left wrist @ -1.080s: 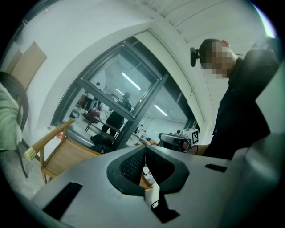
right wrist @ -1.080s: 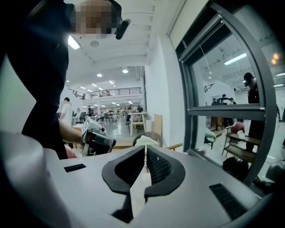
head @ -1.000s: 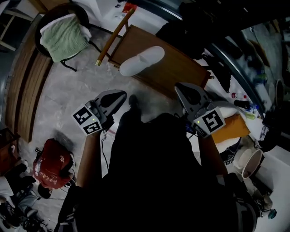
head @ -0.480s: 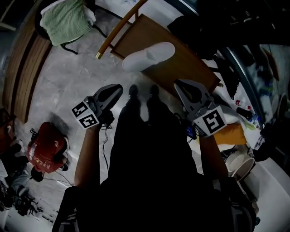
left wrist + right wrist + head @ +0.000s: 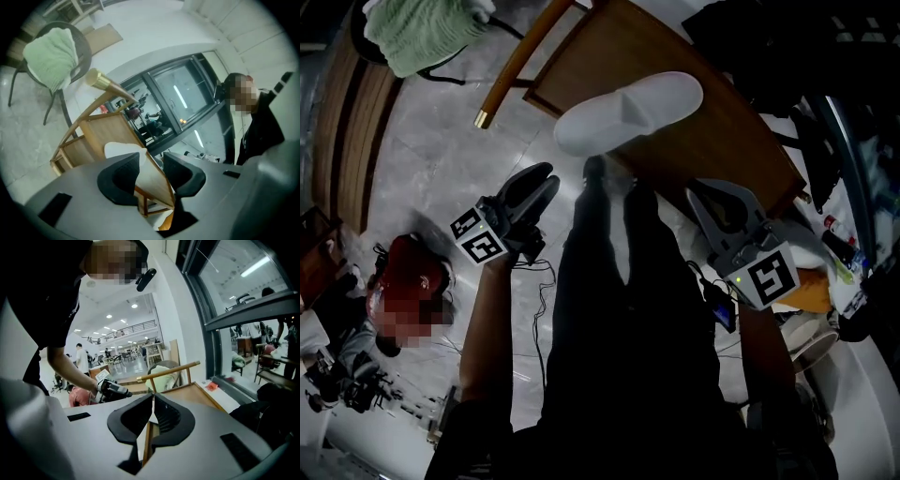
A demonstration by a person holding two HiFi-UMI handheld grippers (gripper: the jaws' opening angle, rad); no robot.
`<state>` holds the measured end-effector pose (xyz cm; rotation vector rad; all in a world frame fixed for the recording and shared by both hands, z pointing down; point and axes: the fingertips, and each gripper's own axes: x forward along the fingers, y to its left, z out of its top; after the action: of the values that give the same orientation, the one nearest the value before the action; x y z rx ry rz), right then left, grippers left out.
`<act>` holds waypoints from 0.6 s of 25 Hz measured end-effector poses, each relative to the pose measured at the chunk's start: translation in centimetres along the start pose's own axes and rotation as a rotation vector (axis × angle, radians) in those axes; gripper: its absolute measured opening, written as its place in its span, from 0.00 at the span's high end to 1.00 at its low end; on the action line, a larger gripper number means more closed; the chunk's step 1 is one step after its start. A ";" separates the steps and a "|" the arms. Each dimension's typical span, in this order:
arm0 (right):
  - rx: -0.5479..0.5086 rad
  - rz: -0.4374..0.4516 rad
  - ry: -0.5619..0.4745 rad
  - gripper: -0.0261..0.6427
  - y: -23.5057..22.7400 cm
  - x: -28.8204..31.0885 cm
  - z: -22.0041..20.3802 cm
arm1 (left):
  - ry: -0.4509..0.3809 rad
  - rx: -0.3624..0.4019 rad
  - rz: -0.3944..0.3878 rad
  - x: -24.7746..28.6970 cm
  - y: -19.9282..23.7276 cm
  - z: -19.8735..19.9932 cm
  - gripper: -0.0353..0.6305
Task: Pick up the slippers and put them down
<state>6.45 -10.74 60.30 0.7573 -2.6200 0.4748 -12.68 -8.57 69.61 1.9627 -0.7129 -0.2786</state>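
Observation:
One white slipper (image 5: 623,112) lies on the near edge of a low wooden table (image 5: 722,141). My left gripper (image 5: 544,178) hangs left of and just short of the slipper's heel end. Its jaws are opening and hold nothing. In the left gripper view that gripper (image 5: 152,171) frames the table edge, with the slipper (image 5: 121,150) behind its left jaw. My right gripper (image 5: 705,192) is to the right of the slipper, near the table's front edge. In the right gripper view its jaws (image 5: 153,401) meet at the tips with nothing in them.
A round chair with a green cushion (image 5: 422,33) stands at the far left. A wooden rail with a brass-coloured tip (image 5: 511,70) juts from the table. A red bag (image 5: 412,277) lies on the floor at left. The person's dark legs (image 5: 619,281) stand between the grippers. Clutter lines the right side.
Both grippers have sunk and come nearer the table and slipper. The left gripper's jaws have parted and it has rolled. The right jaws stay together.

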 end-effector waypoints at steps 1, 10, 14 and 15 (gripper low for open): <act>-0.013 0.005 0.007 0.92 -0.6 0.7 -0.5 | -0.007 -0.026 0.017 0.1 1.8 -0.2 0.72; -0.146 0.117 0.028 0.92 -1.2 5.7 -3.9 | -0.016 -0.258 0.085 2.5 8.9 -2.4 0.62; -0.153 0.138 0.024 0.92 -1.4 7.4 -4.9 | 0.026 -0.265 0.065 4.6 8.5 -2.3 0.62; -0.151 0.140 0.021 0.92 -1.5 7.6 -4.9 | 0.039 -0.259 0.067 5.0 8.5 -2.3 0.62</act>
<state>2.57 -13.20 68.22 0.5207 -2.6647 0.3168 -10.61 -12.71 78.69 1.6913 -0.6806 -0.2760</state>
